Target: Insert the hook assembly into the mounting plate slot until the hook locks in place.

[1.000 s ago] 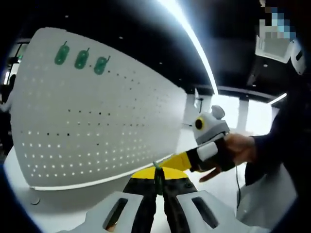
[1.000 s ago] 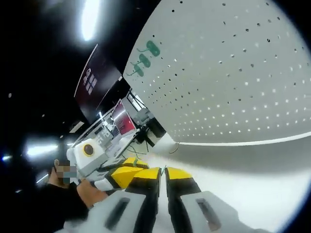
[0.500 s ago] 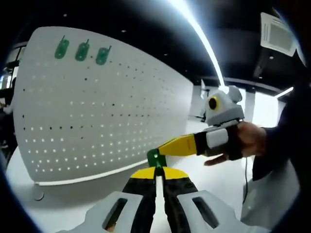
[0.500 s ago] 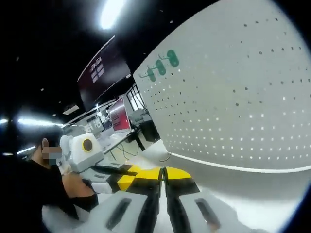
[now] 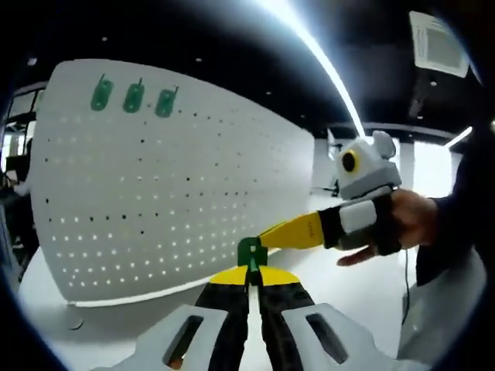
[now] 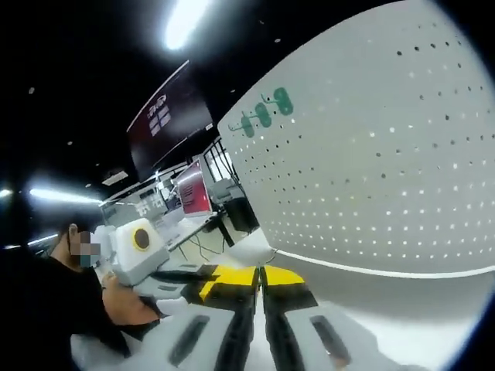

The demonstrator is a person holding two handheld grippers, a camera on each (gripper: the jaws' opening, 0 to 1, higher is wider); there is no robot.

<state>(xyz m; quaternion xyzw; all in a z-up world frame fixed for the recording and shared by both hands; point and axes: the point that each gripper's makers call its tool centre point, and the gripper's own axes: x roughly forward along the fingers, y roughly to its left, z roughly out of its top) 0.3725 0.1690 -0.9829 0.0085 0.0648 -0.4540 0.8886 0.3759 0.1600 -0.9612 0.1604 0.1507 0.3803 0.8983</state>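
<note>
— Where's the hook point(image 5: 251, 253)?

— You have it pinched at the tip of your left gripper point(image 5: 249, 272), out in front of the pegboard's point(image 5: 178, 193) lower edge, not yet in a hole. Three hooks point(image 5: 133, 96) already hang at the board's top corner.

— And your right gripper point(image 6: 259, 276)?

— Jaws together, holding nothing.

— Risk?

— The grip is slight; if you push in crooked, the hook could twist or drop.

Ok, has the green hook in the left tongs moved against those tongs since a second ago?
Yes. In the left gripper view the green hook now stands further out above the yellow tips of the left tongs; a second ago barely a sliver showed. The pegboard lies beyond it.
</note>
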